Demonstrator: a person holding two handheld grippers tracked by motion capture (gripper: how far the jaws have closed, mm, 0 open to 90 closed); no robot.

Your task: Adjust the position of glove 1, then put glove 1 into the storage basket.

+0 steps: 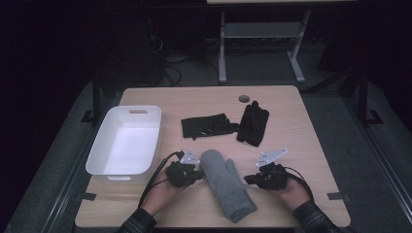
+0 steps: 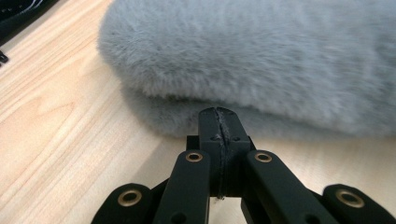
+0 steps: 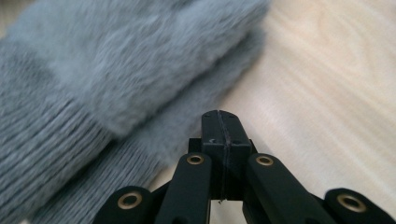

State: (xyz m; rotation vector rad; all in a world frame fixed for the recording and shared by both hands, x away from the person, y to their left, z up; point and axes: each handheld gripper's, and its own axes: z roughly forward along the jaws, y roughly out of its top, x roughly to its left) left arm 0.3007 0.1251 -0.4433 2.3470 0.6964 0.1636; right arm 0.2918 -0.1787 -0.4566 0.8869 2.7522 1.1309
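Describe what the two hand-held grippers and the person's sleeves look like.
Both are black. The left hand-held gripper and right hand-held gripper each carry a grey three-cornered plate on top and trail a black cable. Up close, the jaws are flat black linkage bars with brass-coloured rivets, ending in blocky black pads. The sleeves are dark plaid.

The high view looks forward and down over my whole table (image 1: pixel 291 126). My two gripper views sit low and very close, facing the grey mittens (image 2: pixel 261 56) from opposite sides, which all views share.
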